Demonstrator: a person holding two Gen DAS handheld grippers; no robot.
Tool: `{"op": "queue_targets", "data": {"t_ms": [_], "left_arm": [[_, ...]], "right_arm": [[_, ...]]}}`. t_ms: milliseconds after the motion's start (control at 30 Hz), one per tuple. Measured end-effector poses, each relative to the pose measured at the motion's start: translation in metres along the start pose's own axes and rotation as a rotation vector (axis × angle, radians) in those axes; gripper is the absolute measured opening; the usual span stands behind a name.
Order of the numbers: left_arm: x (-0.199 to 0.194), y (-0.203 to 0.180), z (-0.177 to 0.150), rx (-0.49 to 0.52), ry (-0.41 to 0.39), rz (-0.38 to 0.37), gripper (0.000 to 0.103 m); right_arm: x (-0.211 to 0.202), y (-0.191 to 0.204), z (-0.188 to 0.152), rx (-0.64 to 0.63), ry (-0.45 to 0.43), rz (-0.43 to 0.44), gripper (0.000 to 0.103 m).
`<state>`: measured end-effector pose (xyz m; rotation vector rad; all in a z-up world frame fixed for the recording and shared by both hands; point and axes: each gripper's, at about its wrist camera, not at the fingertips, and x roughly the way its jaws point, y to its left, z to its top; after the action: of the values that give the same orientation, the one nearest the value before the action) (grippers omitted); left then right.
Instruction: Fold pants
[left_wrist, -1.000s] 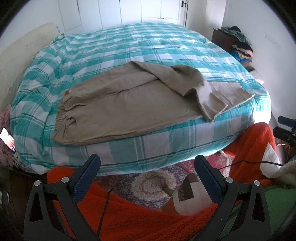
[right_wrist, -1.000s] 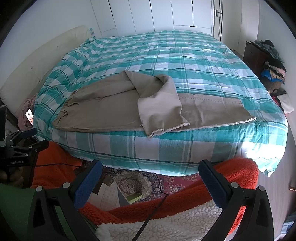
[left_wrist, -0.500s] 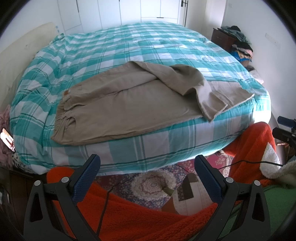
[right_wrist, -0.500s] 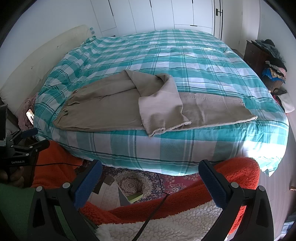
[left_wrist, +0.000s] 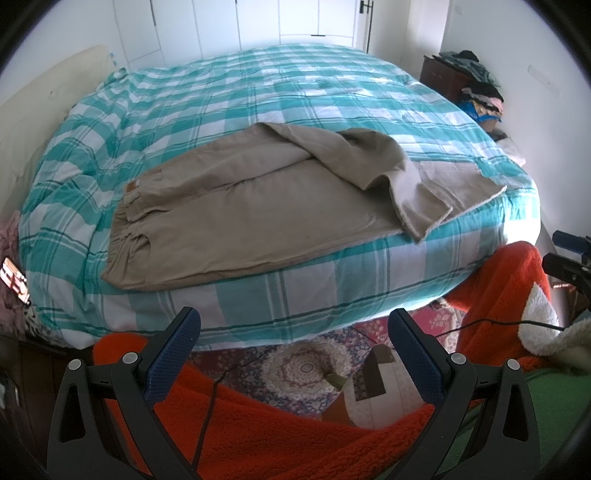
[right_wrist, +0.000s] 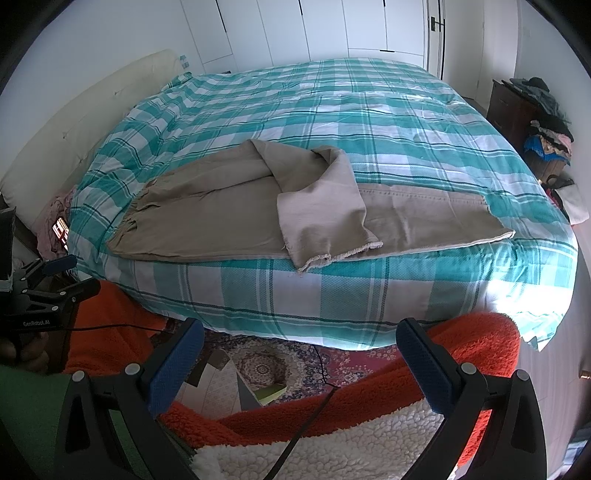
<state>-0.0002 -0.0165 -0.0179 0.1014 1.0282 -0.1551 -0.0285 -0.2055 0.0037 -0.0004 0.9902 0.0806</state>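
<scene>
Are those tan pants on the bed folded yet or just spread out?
Mostly spread out. The pants lie flat on the bed, with only one leg flopped loosely back across the other.

The pants (left_wrist: 236, 206) were matt tan woven cloth with frayed hems; the bed (left_wrist: 258, 96) wore smooth checked cotton; the fingers (left_wrist: 173, 354) had textured blue pads.

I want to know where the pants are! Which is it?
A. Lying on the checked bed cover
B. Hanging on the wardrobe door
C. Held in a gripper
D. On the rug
A: the beige pants lie spread on the teal checked bed cover, one leg flopped across the other.
</scene>
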Motion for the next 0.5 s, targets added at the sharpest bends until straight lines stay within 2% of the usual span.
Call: {"op": "queue_targets", "data": {"t_ms": [500], "left_arm": [[-0.0002,0.0,0.0005,-0.003,0.001,0.001,0.102]], "right_arm": [[0.0006,0.0012,-0.0011,0.0,0.004,0.004,0.103]]}}
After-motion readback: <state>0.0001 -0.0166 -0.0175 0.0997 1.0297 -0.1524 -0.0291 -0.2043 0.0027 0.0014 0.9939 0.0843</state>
